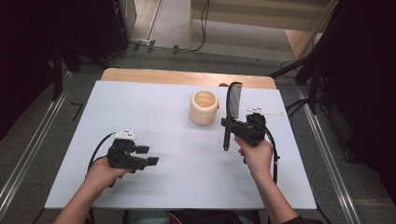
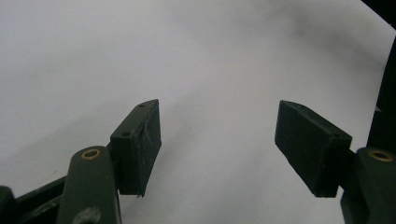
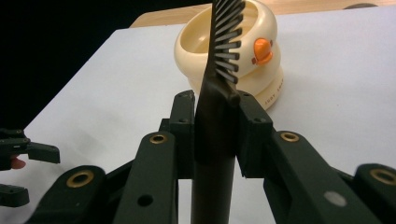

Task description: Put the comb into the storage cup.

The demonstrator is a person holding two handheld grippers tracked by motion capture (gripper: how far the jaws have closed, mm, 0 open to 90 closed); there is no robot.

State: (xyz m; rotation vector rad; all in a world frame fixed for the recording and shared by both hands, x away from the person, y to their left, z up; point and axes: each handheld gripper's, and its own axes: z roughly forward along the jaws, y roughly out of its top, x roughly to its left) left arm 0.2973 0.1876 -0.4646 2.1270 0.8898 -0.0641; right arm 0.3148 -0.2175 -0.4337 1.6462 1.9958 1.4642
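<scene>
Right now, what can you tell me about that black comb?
The comb is black and looks like plastic, with a row of teeth along one long edge of its head and a slim round handle below. The right gripper is shut on it where the handle meets the toothed part, jaws pressed on both sides, as the right gripper view shows. It lies roughly along the table's depth, head pointing away from the person, just right of the cream duck-faced cup. Whether it touches the table is unclear.
</scene>
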